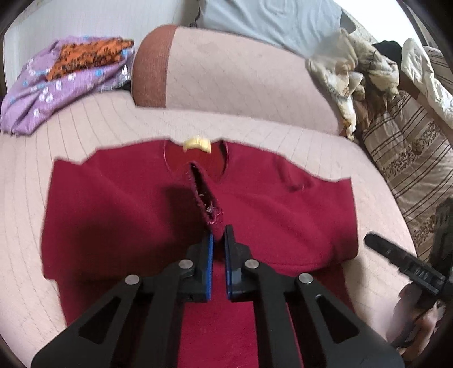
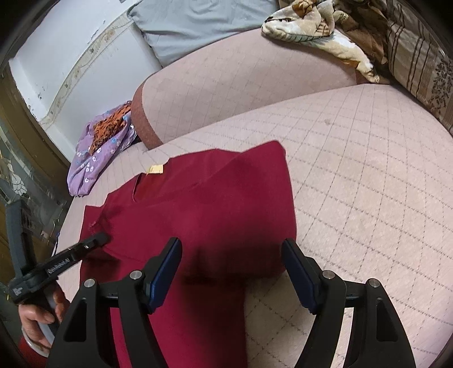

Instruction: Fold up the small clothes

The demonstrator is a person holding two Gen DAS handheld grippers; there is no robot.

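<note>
Right gripper (image 2: 230, 271) jaws wide — over red shirt (image 2: 203, 203).

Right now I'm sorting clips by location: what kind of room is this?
Probably a home living room or bedroom: a quilted pink couch with a bolster cushion, a striped pillow and a crumpled blanket, with a red shirt spread out for folding.

Counting, by kind:
- showing one dark red garment (image 1: 119, 215), lying flat, bearing one yellow neck label (image 1: 196, 143)
- showing two grippers: left gripper (image 1: 218, 240), right gripper (image 2: 232, 256)
- showing one purple floral cloth (image 1: 56, 93), carrying one orange patterned cloth (image 1: 90, 55)
- showing one pink quilted bolster (image 1: 240, 76)
- showing one grey pillow (image 2: 192, 25)
- showing one crumpled floral blanket (image 2: 317, 31)
- showing one striped cushion (image 1: 407, 147)
</note>
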